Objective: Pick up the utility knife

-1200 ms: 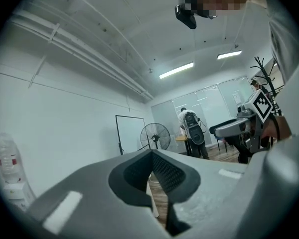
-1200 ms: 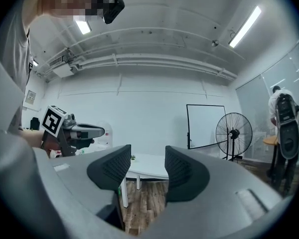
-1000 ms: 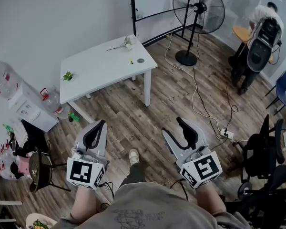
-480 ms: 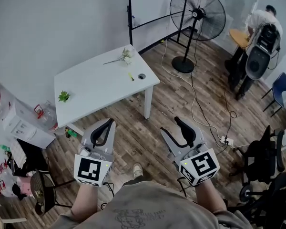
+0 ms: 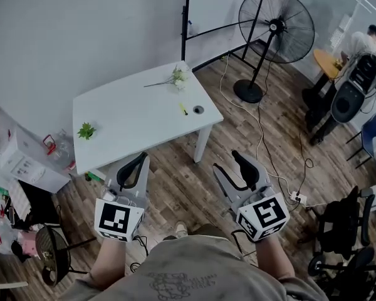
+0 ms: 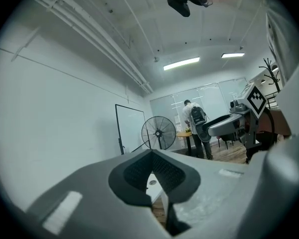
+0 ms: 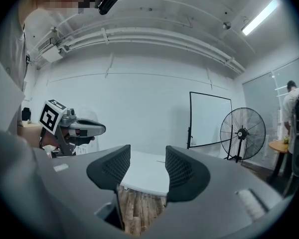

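Observation:
The utility knife (image 5: 183,109) is a small yellow thing lying on the white table (image 5: 131,121), near its right end beside a small round object (image 5: 198,110). Both grippers are held up in front of me, over the wooden floor and short of the table. My left gripper (image 5: 140,159) has its pads pressed together with nothing between them, as the left gripper view (image 6: 152,172) also shows. My right gripper (image 5: 228,166) is open and empty; in the right gripper view (image 7: 142,168) the white table (image 7: 149,177) shows through the gap.
On the table lie a flower sprig (image 5: 175,76) and a small green plant (image 5: 86,130). A standing fan (image 5: 276,27) and floor cables with a power strip (image 5: 296,197) are right of the table. Office chairs (image 5: 344,215) stand at right, a person (image 5: 362,46) at back right.
The view has shifted: the table now sits more to the right and slightly nearer. Both grippers keep their pose, the left shut and the right open.

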A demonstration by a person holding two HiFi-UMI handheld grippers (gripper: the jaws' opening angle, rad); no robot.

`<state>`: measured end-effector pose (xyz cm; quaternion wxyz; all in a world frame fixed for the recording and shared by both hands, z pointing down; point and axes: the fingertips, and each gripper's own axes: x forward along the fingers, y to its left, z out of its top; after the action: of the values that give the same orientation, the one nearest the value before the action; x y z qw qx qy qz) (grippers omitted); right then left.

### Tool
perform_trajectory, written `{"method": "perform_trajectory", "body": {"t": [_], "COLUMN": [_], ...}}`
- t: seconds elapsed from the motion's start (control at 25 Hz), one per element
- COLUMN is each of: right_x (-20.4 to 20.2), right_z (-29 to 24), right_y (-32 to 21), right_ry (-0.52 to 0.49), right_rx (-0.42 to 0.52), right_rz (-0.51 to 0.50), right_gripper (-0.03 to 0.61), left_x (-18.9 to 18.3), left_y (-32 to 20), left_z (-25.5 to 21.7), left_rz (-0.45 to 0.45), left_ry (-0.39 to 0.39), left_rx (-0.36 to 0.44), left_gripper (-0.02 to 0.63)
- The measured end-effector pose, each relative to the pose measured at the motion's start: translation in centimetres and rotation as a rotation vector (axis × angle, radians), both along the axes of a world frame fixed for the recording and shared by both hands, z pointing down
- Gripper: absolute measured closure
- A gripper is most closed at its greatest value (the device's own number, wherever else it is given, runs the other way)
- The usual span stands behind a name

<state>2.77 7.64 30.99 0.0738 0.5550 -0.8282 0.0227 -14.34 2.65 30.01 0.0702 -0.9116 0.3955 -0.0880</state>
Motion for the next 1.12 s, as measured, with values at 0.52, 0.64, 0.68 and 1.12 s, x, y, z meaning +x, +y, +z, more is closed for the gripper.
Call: {"method": "perform_trajectory", "body": {"t": [0.52, 0.64, 0.68, 1.12], "right_x": [4.3, 5.6, 6.2, 11.5], "right_z": [4.5, 4.8, 5.0, 7.2], "right_y": [-10.3, -14.5, -16.0, -30.3], "right_ry": [-0.102, -0.103, -0.103, -0.094], "right_rx": [-0.085, -0.088, -0.090, -0.164], "right_rz": [-0.046, -0.064, -0.069, -0.169], "right_gripper": [0.342, 0.342, 0.342, 0.345], "left_x": [3.6, 4.9, 5.4, 11.5], "left_y": [-9.7, -13.1, -14.2, -26.2], "left_z": [1.9, 2.4, 2.5, 3.0], "left_rz": [-0.076, -0.096, -0.102, -0.180], "left_ry": [-0.022, -0.021, -0.023, -0.067], "left_rx": [0.000, -0.022, -0.029, -0.065], "left_gripper": [0.614, 0.614, 0.614, 0.614]}}
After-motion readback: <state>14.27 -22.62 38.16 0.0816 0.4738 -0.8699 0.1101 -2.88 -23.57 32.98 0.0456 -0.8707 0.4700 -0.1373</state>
